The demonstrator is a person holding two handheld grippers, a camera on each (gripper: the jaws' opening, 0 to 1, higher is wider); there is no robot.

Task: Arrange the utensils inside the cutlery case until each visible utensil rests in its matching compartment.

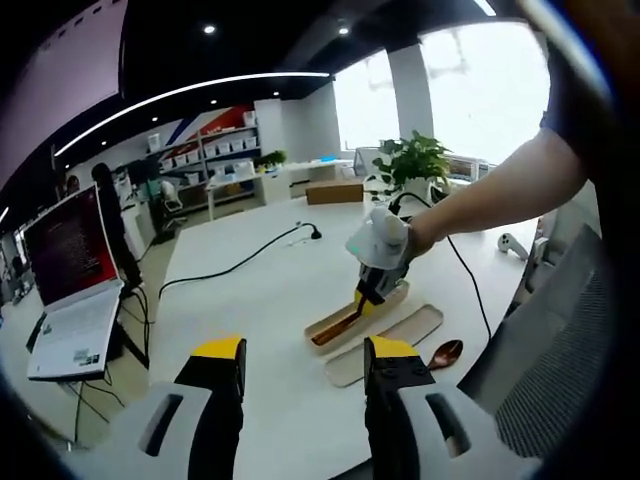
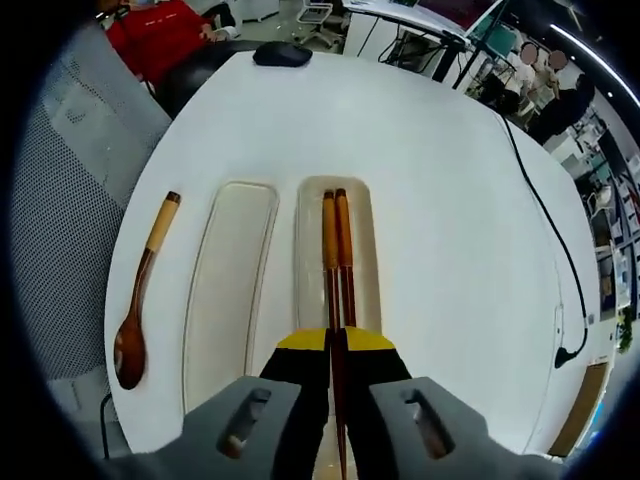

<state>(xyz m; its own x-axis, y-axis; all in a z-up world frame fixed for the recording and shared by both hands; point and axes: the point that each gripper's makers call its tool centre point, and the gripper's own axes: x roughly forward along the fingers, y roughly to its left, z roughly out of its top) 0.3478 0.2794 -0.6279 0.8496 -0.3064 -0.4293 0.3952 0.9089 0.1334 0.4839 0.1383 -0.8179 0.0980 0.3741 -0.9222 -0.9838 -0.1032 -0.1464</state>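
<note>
In the right gripper view, the right gripper is seen clamped narrowly on a pair of chopsticks, which lie lengthwise in the right tray of the cutlery case. The left tray lies just beside it, and a wooden spoon rests on the white table left of both trays. The chopsticks' lower ends are hidden between the jaws. In the left gripper view, the left gripper is held wide apart above the table, touching nothing; the spoon's handle is cut off there behind a jaw.
</note>
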